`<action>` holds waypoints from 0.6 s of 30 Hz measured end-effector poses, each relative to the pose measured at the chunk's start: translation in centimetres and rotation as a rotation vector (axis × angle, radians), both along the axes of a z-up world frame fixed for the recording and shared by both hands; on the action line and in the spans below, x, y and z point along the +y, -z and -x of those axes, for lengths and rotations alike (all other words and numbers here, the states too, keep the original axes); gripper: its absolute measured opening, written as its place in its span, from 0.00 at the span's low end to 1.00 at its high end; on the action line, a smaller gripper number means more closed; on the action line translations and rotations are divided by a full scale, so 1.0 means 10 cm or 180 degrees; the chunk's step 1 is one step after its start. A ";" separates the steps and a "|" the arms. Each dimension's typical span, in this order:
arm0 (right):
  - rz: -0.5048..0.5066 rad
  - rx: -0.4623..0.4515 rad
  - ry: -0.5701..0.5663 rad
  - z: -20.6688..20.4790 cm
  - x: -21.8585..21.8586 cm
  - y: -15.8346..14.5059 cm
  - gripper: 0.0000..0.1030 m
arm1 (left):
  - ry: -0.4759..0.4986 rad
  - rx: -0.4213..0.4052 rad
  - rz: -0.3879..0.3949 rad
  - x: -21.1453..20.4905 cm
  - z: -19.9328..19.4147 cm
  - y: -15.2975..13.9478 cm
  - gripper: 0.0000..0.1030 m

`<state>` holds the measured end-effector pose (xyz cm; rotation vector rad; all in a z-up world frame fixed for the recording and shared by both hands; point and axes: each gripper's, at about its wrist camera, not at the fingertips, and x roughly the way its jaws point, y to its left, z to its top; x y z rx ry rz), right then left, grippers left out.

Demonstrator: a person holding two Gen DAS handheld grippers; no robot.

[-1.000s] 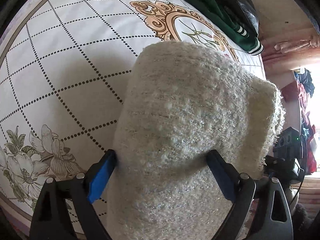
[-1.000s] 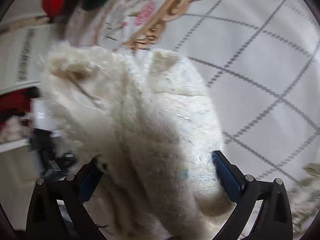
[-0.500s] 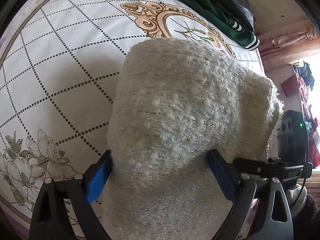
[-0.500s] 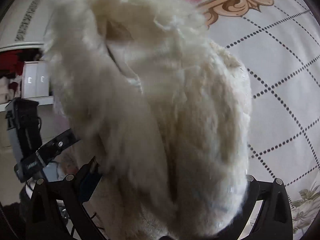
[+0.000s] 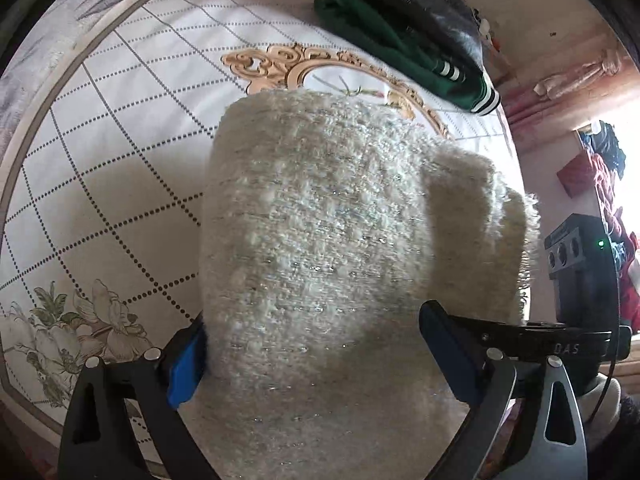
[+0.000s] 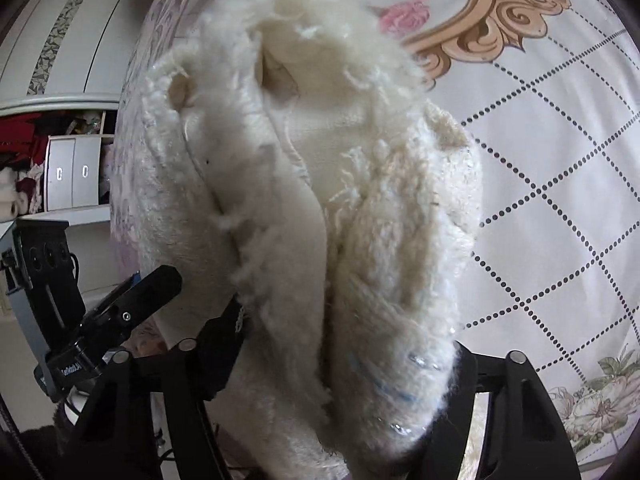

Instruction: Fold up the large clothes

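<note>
Risen sweater (image 5: 328, 240) bunched between closing right tool (image 6: 344, 364)

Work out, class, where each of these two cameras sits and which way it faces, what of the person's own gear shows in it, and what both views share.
Left wrist: sits on the left gripper, looking down along its fingers at the cream sweater bunched between them, with the bedspread beyond; the other gripper shows at right.
Right wrist: sits on the right gripper, looking down at the sweater's fuzzy folds; its jaws are closing with the sweater between them.
Shared: the sweater, the bedspread, and each other's gripper.
</note>
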<state>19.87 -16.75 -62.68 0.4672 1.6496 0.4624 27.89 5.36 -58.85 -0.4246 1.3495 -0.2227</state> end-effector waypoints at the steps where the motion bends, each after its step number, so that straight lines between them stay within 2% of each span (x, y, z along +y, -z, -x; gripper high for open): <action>1: -0.0025 0.0003 0.0024 -0.01 -0.01 -0.02 0.66 | 0.0000 -0.0013 -0.0004 0.00 -0.01 -0.05 0.95; 10: -0.0140 -0.0093 0.0203 -0.11 -0.12 -0.33 0.63 | 0.0114 -0.0170 -0.0035 -0.13 -0.27 -0.48 0.95; 18: -0.0225 -0.0317 0.0463 -0.51 -0.43 -0.85 0.62 | 0.0272 -0.0325 -0.0069 -0.35 -0.88 -0.94 0.95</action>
